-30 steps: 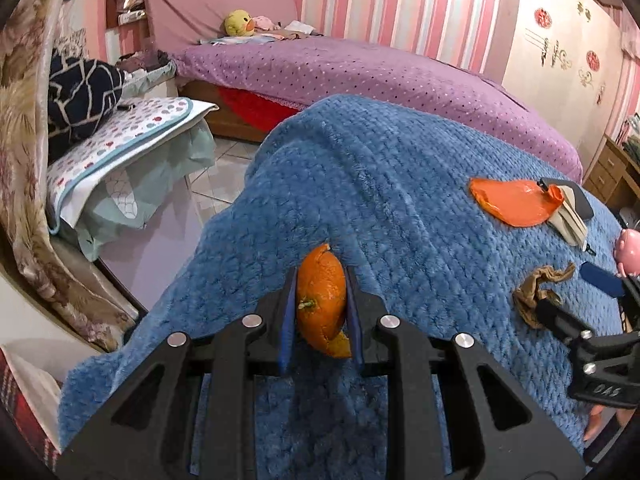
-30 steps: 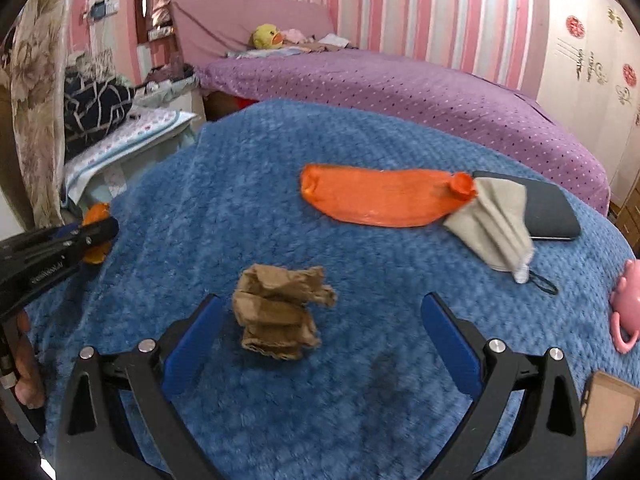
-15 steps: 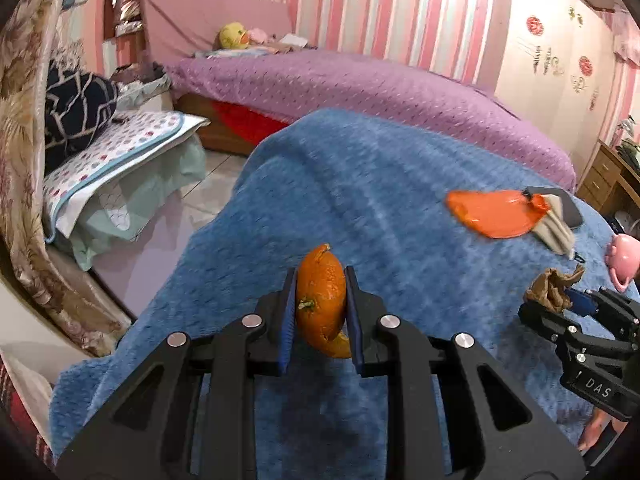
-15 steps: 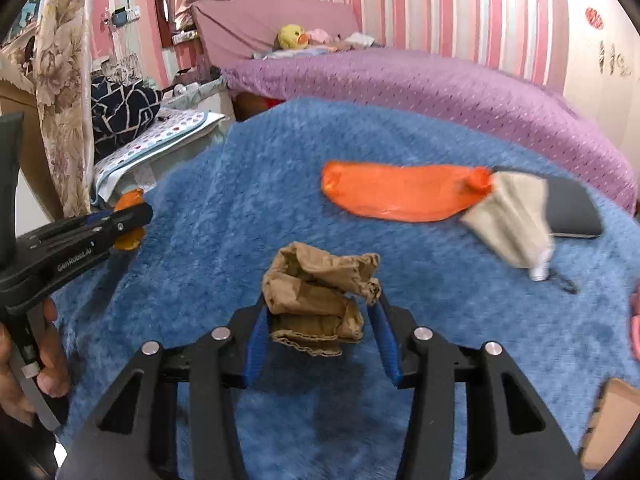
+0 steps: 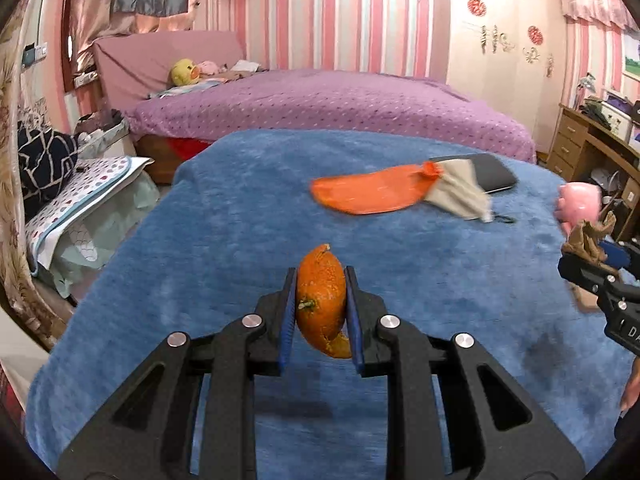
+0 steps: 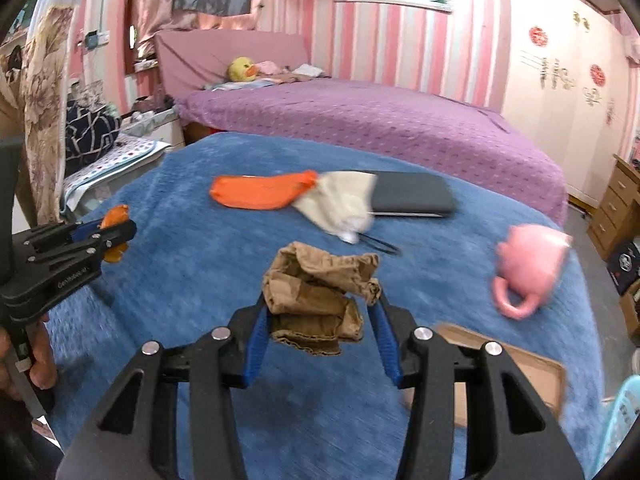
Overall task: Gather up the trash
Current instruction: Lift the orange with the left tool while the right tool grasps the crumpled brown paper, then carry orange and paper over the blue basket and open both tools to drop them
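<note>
Nearest the left wrist camera, the left gripper was clenched on a piece of orange peel, its blue pads pressing the curved rind from both sides and holding it clear above the blue blanket. The peel looked light and somewhat stiff but springy, with a torn lower edge; a grip across its broad middle, as here, seemed safer than one at the thin curling tip, which might tear or slip.

The right gripper was likewise closed on a crumpled brown paper wad, raised off the blanket. The wad appeared very light, soft and crushable, so a firm squeeze through its bulk would do no harm, though loose flaps hung below the pads.

Just beyond, near the blanket's right edge, lay a flat piece of cardboard and a pink piggy figure. Farther toward the blanket's far side lay a limp orange sheet, touching a beige cloth pouch that overlapped a dark flat case. The orange sheet, if it counted as trash, looked thin and floppy, best pinched at an edge.

Past the blanket stood the purple bed with a yellow plush duck at its head.
</note>
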Action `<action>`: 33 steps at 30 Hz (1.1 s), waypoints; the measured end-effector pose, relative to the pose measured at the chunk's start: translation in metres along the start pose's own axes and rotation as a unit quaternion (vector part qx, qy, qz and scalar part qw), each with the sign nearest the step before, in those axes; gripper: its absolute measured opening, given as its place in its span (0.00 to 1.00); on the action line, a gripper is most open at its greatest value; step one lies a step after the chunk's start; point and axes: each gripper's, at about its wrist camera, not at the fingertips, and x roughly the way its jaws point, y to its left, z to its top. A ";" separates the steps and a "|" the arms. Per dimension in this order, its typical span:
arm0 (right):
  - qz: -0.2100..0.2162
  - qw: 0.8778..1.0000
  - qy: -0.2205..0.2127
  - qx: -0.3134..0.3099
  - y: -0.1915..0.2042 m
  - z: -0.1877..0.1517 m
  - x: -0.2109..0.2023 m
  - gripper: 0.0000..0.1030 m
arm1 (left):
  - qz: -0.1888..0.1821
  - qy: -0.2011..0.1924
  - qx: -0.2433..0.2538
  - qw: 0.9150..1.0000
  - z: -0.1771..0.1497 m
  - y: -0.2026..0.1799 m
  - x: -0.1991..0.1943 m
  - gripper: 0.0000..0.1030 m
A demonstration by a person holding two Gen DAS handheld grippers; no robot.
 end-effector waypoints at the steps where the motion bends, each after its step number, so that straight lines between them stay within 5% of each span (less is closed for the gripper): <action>1: -0.004 1.000 -0.001 0.001 -0.006 -0.003 -0.005 0.45 | -0.002 -0.003 0.001 1.000 -0.001 -0.008 -0.004 0.20; 18: -0.079 0.994 -0.038 0.071 -0.137 -0.062 -0.109 0.45 | -0.071 -0.022 0.039 0.996 -0.012 -0.173 -0.067 0.20; 33: -0.187 0.971 -0.040 0.141 -0.283 -0.141 -0.204 0.45 | -0.131 -0.048 0.100 0.985 -0.033 -0.347 -0.119 0.20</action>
